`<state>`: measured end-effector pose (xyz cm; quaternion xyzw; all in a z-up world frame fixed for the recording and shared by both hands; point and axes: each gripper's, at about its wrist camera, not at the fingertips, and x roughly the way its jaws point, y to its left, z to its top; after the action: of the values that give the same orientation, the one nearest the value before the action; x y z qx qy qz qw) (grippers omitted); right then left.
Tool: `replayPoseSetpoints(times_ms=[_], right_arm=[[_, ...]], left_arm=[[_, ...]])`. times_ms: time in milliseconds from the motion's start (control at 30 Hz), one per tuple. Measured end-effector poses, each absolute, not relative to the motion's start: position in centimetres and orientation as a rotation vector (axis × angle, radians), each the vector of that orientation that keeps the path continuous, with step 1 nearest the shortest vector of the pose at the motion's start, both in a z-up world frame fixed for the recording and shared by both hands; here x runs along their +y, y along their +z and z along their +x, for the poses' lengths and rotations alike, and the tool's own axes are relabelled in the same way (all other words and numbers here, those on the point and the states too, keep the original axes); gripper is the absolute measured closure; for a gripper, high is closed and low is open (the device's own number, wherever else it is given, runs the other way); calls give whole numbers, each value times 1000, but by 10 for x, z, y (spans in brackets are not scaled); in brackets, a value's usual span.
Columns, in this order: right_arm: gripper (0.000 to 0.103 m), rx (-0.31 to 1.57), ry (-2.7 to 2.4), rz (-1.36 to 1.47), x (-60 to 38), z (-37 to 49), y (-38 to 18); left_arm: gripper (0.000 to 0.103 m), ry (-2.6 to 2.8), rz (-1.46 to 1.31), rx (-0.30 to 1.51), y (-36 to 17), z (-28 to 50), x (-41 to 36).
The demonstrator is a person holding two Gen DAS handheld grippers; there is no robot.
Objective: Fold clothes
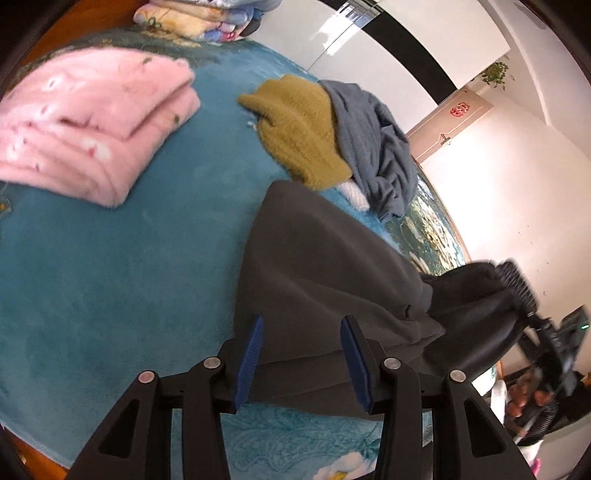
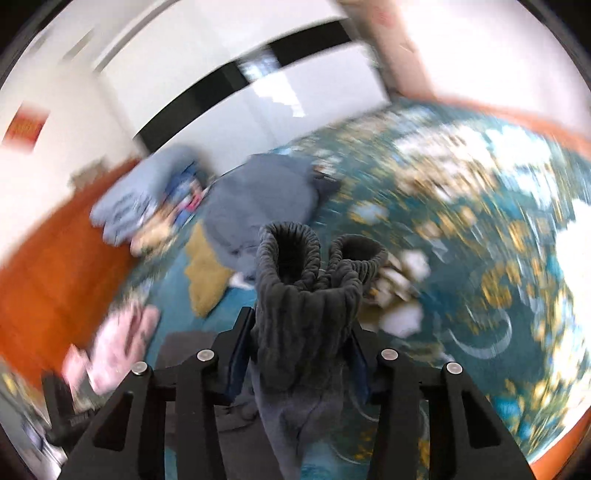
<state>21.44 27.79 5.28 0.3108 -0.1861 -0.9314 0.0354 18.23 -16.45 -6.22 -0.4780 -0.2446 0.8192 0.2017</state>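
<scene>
Over on the far left of my left wrist view there's a folded pink blanket (image 1: 92, 122) sitting on the bed's teal cover (image 1: 129, 277), with a stack of patterned bedding (image 1: 192, 18) behind it at the top edge. Moving right, a mustard knit sweater (image 1: 295, 129) lies crumpled and a blue-grey garment (image 1: 373, 147) overlaps its right side, both well apart from the pink one. Nearer to me is the dark grey pants (image 1: 317, 266) I'm folding, spread on the cover. My left gripper (image 1: 303, 354) sits over its near edge, jaws partway apart with the cloth lying between the blue pads; I can't see the pads actually pressing on it. Far right in that view my right gripper (image 1: 517, 284) is lifted off the bed with the other end of the pants bunched in it. The right wrist view is pretty blurry, but the right gripper (image 2: 301, 354) is clearly clamped on the gathered elastic waistband (image 2: 306, 266), which sticks up past the fingers.
</scene>
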Motion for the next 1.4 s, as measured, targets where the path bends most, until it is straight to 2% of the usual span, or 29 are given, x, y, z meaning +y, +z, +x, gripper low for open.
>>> replayPoseSetpoints(times_ms=[200,267,367,567,800,833,900,967,1033,1133,1200,1400], right_arm=[[57,-20,-2819,971,164,191,75],[58,159,-2799,983,129,187,67],[59,330,-2749,1002,90,184,50],[59,598,-2677,1015,47,189,15],[52,736,-2684,1011,36,199,-1],[49,729,-2679,1013,37,201,-1],[38,690,-2658,1016,40,205,1],[35,632,-2628,1005,42,211,4],[35,556,-2609,991,50,218,9],[35,273,-2624,961,94,224,28],[35,106,-2656,936,126,226,38],[33,-177,-2783,973,205,228,34]], left_arm=[[55,2278,-1348,-744,-75,179,-179],[55,2278,-1354,-760,-78,179,-183],[55,2277,-1364,-772,-82,178,-187],[55,2265,-1390,-760,-87,174,-182],[51,2266,-1398,-729,-83,174,-174],[50,2268,-1397,-726,-82,174,-173],[49,2268,-1402,-723,-81,173,-170],[48,2265,-1409,-720,-80,172,-167],[42,2267,-1404,-704,-78,173,-162],[34,2273,-1381,-682,-72,174,-153],[34,2290,-1353,-678,-64,175,-149],[33,2377,-1198,-604,-25,186,-141]])
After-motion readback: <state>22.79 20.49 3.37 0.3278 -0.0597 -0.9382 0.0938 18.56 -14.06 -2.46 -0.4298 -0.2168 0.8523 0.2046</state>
